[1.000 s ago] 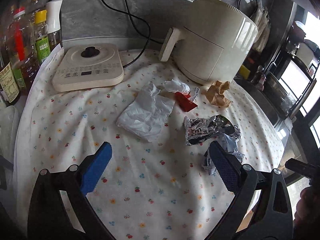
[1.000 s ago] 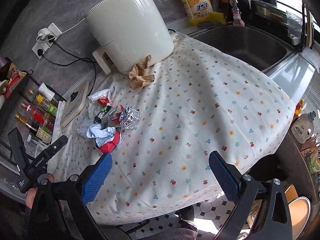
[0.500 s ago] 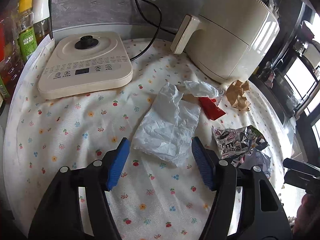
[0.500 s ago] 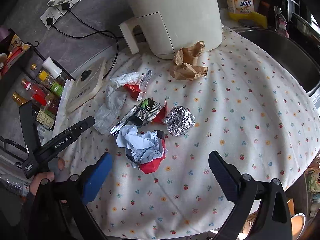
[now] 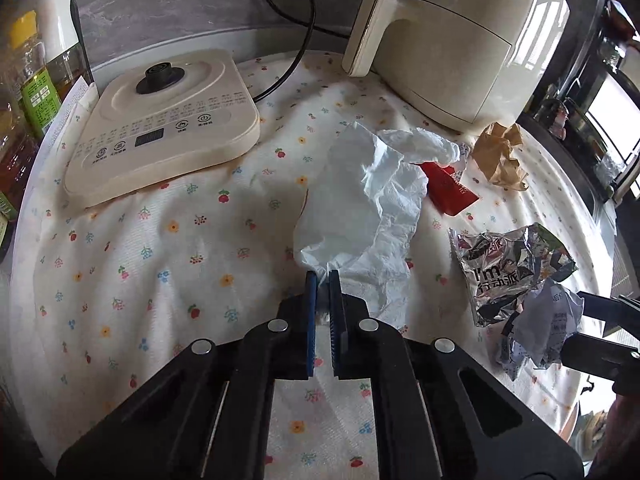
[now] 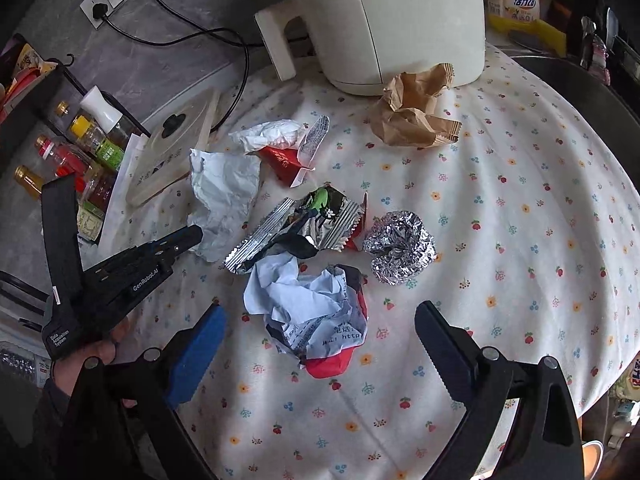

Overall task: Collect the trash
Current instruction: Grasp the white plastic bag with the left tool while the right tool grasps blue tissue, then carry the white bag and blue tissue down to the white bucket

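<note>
While the left gripper (image 5: 323, 280) is pinching the near edge of the crumpled white paper (image 5: 360, 208), its fingers (image 5: 311, 320) nearly together on it, that sheet is still lying on the flowered cloth of the desk (image 5: 160, 240) beside the cream induction base (image 5: 160, 128). Nothing looks collected yet. The right gripper (image 6: 316, 344) is hanging with fingers spread wide over the pale blue-and-red crumpled wrapper (image 6: 312, 312), apparently not touching it. Waiting farther out are the silver snack packet (image 6: 296, 228), the foil ball (image 6: 400, 248), the red sachet (image 6: 284, 160), a white tissue wad (image 6: 268, 134) and the brown paper bag (image 6: 416, 116) against the air fryer (image 6: 384, 20). The packet is showing "I'm" with Chinese characters; the wrapper is reading "http", the rest too creased, I think. "GenRobot.AI" is running along the left tool.
</note>
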